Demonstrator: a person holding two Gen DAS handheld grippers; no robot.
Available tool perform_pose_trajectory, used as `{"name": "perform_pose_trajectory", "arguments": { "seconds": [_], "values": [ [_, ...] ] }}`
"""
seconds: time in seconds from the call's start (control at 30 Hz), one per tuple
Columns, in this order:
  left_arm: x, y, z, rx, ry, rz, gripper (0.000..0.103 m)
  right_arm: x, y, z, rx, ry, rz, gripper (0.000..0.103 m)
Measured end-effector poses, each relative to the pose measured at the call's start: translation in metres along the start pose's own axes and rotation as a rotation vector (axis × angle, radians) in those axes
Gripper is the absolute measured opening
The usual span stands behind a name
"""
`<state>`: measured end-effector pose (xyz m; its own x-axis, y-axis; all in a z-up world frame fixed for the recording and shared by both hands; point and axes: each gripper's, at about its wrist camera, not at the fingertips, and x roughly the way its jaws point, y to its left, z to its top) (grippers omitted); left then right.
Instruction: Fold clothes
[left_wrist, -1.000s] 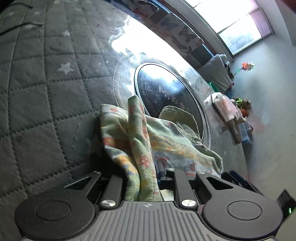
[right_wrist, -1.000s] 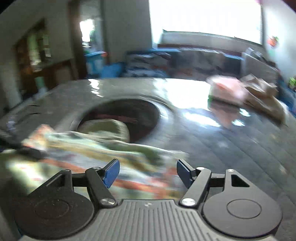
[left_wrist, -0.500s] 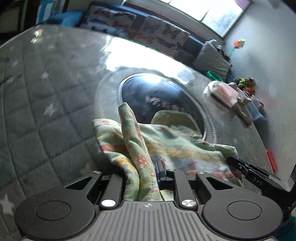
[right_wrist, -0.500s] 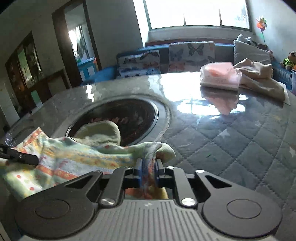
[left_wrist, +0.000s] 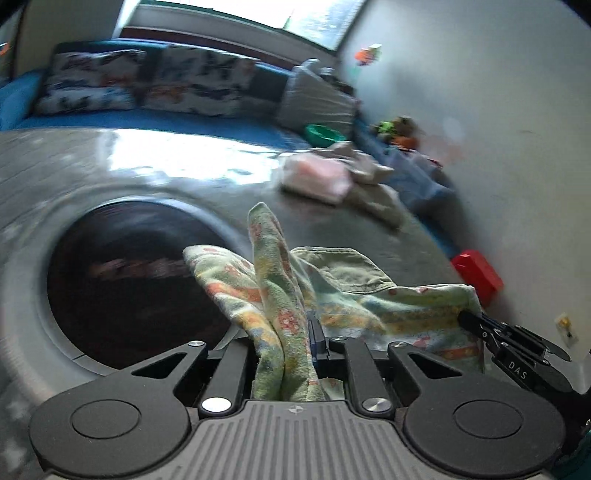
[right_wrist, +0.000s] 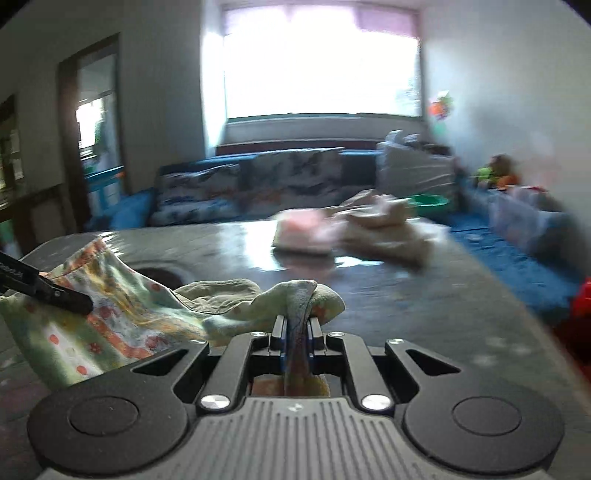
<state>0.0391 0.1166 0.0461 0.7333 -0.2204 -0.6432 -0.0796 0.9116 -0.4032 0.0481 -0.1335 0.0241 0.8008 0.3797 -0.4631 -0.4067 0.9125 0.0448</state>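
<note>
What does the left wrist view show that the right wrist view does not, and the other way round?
Only the left wrist view shows the full round dark inset in the grey quilted table, with the left gripper shut on a fold of the green floral patterned garment. Only the right wrist view shows the bright window and the doorway. Both show the right gripper clamping the garment, and the folded pink cloth beyond.
</note>
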Motion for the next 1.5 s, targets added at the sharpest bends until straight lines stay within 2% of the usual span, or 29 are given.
{"name": "perform_pose_trajectory", "arguments": {
  "seconds": [0.13, 0.2, 0.23, 0.27, 0.33, 0.37, 0.43, 0.5, 0.57, 0.63, 0.67, 0.7, 0.77, 0.9, 1.03, 1.1, 1.23, 1.5],
  "values": [
    [0.03, -0.037, 0.006, 0.057, 0.026, -0.083, 0.013, -0.02, -0.039, -0.005, 0.041, -0.026, -0.116, 0.009],
    [0.045, -0.054, 0.002, 0.092, 0.043, -0.098, 0.014, -0.025, -0.054, -0.01, 0.058, -0.022, -0.163, 0.009],
    [0.054, -0.06, -0.002, 0.111, 0.063, -0.102, 0.019, -0.026, -0.061, -0.013, 0.066, -0.018, -0.184, 0.009],
    [0.063, -0.065, -0.005, 0.129, 0.081, -0.089, 0.021, -0.025, -0.071, -0.019, 0.086, 0.009, -0.204, 0.009],
    [0.075, -0.072, -0.015, 0.163, 0.114, -0.034, 0.037, -0.022, -0.085, -0.031, 0.118, 0.064, -0.229, 0.012],
    [0.079, -0.073, -0.019, 0.181, 0.126, -0.01, 0.04, -0.019, -0.09, -0.038, 0.115, 0.097, -0.243, 0.014],
    [0.084, -0.073, -0.025, 0.201, 0.144, 0.039, 0.054, -0.016, -0.096, -0.049, 0.11, 0.135, -0.282, 0.018],
    [0.082, -0.068, -0.023, 0.196, 0.133, 0.07, 0.055, -0.019, -0.101, -0.055, 0.123, 0.14, -0.288, 0.022],
    [0.079, -0.066, -0.018, 0.192, 0.11, 0.103, 0.054, -0.022, -0.101, -0.054, 0.135, 0.114, -0.279, 0.031],
    [0.075, -0.071, -0.017, 0.202, 0.09, 0.094, 0.052, -0.024, -0.097, -0.052, 0.135, 0.091, -0.25, 0.04],
    [0.073, -0.073, -0.016, 0.208, 0.08, 0.089, 0.05, -0.025, -0.094, -0.051, 0.132, 0.082, -0.23, 0.04],
    [0.076, -0.077, -0.015, 0.218, 0.082, 0.072, 0.047, -0.019, -0.088, -0.05, 0.118, 0.085, -0.193, 0.041],
    [0.082, -0.087, -0.018, 0.239, 0.095, 0.048, 0.045, -0.013, -0.076, -0.05, 0.101, 0.1, -0.13, 0.051],
    [0.098, -0.102, -0.023, 0.273, 0.118, 0.027, 0.044, 0.001, -0.054, -0.053, 0.064, 0.127, -0.059, 0.052],
    [0.117, -0.104, -0.032, 0.297, 0.168, 0.064, 0.044, 0.014, -0.039, -0.059, 0.043, 0.164, -0.034, 0.059],
    [0.118, -0.105, -0.038, 0.317, 0.166, 0.075, 0.046, 0.015, -0.034, -0.06, 0.036, 0.17, -0.033, 0.064],
    [0.111, -0.108, -0.042, 0.331, 0.161, 0.062, 0.053, 0.007, -0.033, -0.058, 0.043, 0.161, -0.035, 0.082],
    [0.092, -0.111, -0.057, 0.346, 0.15, 0.052, 0.075, -0.005, -0.03, -0.064, 0.072, 0.152, -0.052, 0.099]
  ]
}}
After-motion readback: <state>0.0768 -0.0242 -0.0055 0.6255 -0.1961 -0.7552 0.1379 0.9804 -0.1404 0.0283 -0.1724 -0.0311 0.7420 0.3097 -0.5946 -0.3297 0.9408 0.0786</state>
